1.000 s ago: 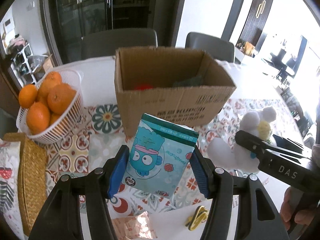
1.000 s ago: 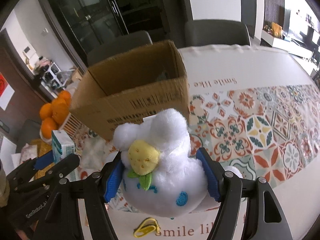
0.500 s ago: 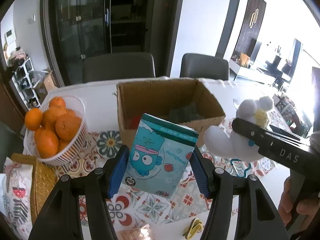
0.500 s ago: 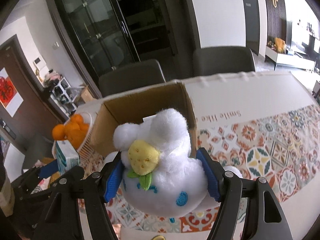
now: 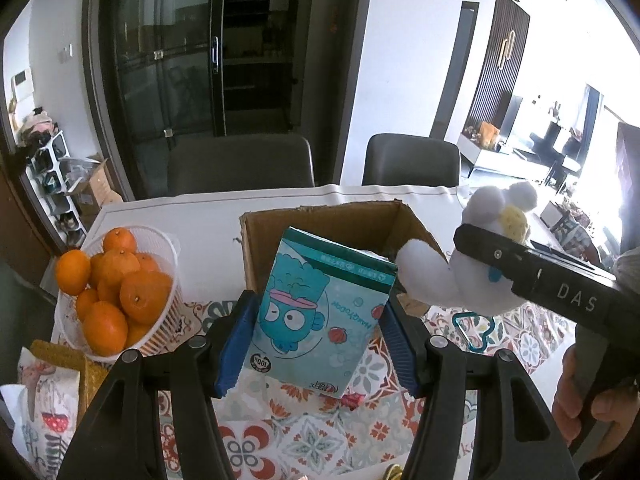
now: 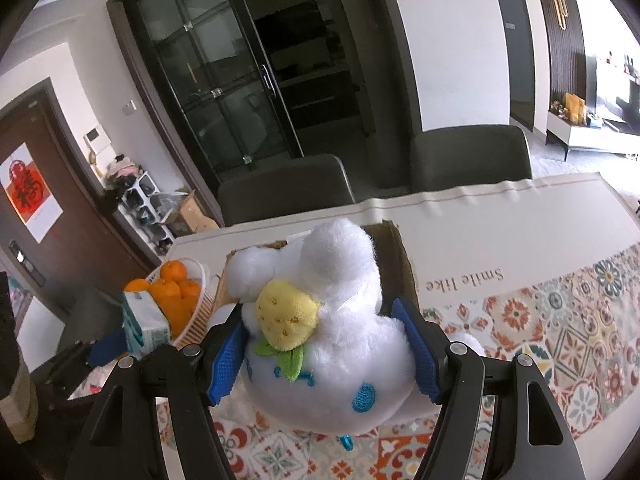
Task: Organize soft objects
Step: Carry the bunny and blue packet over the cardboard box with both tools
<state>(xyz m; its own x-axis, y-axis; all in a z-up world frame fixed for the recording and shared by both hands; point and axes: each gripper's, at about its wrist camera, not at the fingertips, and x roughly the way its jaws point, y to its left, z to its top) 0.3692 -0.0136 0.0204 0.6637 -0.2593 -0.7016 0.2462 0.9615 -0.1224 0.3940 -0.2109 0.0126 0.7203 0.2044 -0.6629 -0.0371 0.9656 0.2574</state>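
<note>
My left gripper [image 5: 318, 344] is shut on a teal tissue pack [image 5: 320, 312] printed with a blue cartoon fish, held upright above the table. Behind it stands an open cardboard box [image 5: 264, 248]. My right gripper [image 6: 324, 354] is shut on a white plush toy [image 6: 332, 344] with a yellow strawberry on its front, raised in front of the box [image 6: 402, 268]. In the left wrist view the plush toy [image 5: 452, 276] and the right gripper's black body hang just right of the box. From the right wrist view the tissue pack [image 6: 142, 322] shows at the left.
A white basket of oranges [image 5: 116, 300] sits left of the box, with a woven mat [image 5: 76, 364] near it. The table wears a patterned tile cloth [image 6: 560, 332]. A teal clip [image 5: 472, 330] lies on the cloth. Two grey chairs [image 5: 240, 168] stand behind the table.
Both grippers have risen with their loads. The box and basket now sit lower and farther in both views, and more of the room behind shows.
</note>
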